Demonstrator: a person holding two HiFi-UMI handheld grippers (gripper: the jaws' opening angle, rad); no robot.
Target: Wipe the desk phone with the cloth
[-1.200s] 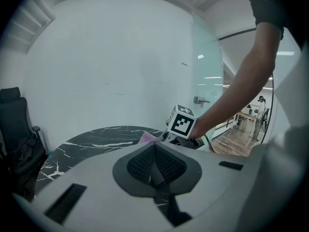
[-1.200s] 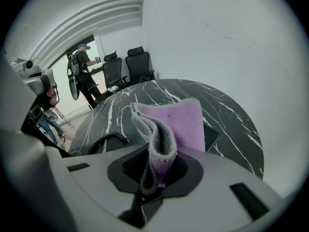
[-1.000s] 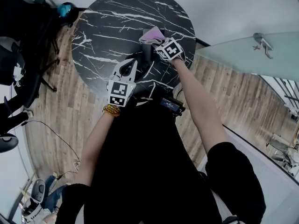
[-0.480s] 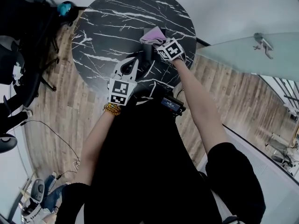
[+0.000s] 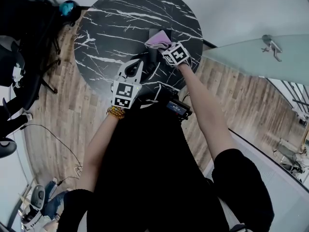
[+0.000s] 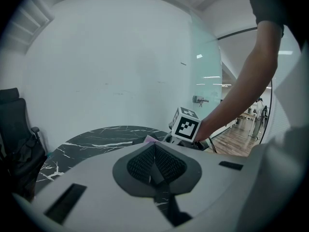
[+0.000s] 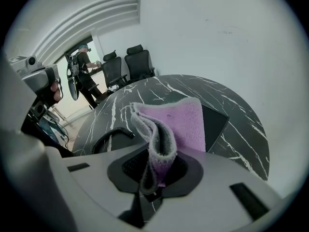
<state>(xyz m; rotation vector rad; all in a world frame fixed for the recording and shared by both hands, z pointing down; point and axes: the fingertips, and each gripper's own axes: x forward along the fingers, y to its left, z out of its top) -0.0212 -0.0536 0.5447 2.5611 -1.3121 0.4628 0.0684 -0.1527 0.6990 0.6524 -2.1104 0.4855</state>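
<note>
A pink cloth (image 5: 157,36) (image 7: 176,122) hangs folded from my right gripper (image 5: 162,44) (image 7: 154,173), which is shut on it over the right part of the round black marble table (image 5: 116,23). Just beyond the cloth lies the dark flat body of the desk phone (image 7: 216,122), its coiled cord (image 7: 108,135) to the left. From the head view the phone is only a dark shape (image 5: 150,59) between the grippers. My left gripper (image 5: 133,67) (image 6: 154,156) hovers at the table's near side, pads pressed together with nothing between them.
Black office chairs (image 5: 19,42) (image 7: 130,64) stand left of the table, and a person (image 7: 84,62) stands beyond them. A glass partition (image 5: 251,57) runs along the right. A black device with a blue screen (image 5: 176,108) sits by the table's near edge.
The right gripper and the cloth have shifted very slightly toward me. The left gripper has stayed where it was.
</note>
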